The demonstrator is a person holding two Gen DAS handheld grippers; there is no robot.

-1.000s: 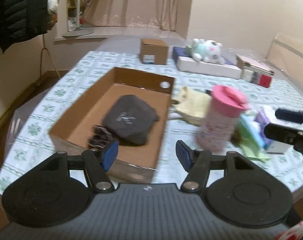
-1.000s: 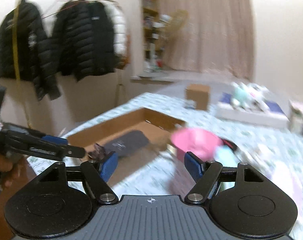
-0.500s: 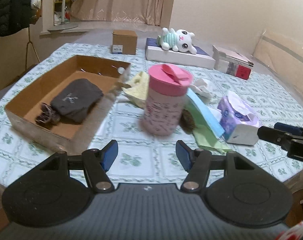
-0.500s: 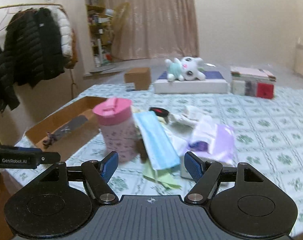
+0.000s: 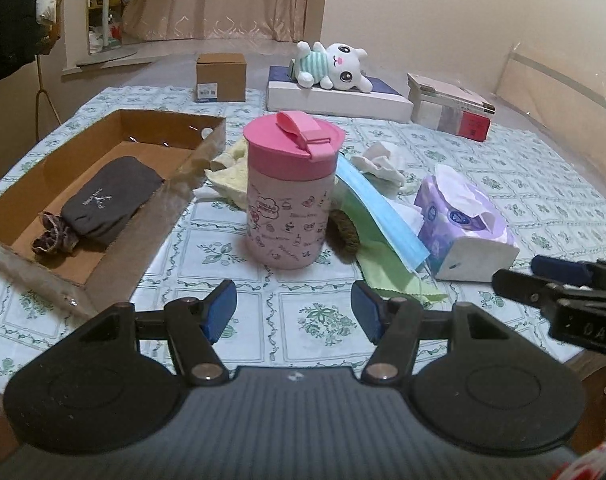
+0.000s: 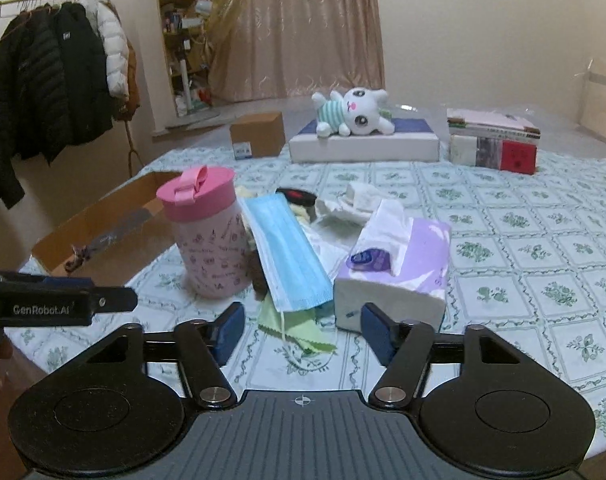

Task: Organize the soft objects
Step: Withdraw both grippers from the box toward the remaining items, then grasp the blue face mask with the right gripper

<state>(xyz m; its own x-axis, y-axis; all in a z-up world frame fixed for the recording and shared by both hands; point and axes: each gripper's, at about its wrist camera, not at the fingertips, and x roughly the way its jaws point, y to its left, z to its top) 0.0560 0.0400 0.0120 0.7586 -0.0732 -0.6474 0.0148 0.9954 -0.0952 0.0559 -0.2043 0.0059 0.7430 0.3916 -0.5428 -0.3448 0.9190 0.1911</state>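
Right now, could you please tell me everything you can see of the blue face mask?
The blue face mask is a pleated, thin disposable one, lying slanted. Its far end leans against the pink-lidded cup; its near end rests over the green cloth, beside the purple tissue pack. A white ear loop trails onto the tablecloth.

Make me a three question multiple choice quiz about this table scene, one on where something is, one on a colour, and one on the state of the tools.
1. Where is the dark folded cloth?
A. in the cardboard box
B. on the tissue pack
C. under the plush toy

2. What colour is the cup lid?
A. green
B. pink
C. white

3. How are the left tool and right tool?
A. both open, empty
B. both shut
C. left holds the cup

Answers: 1 A, it lies on the box floor. 2 B, the lid shows pink. 3 A, both have gaps between their pads with nothing inside.
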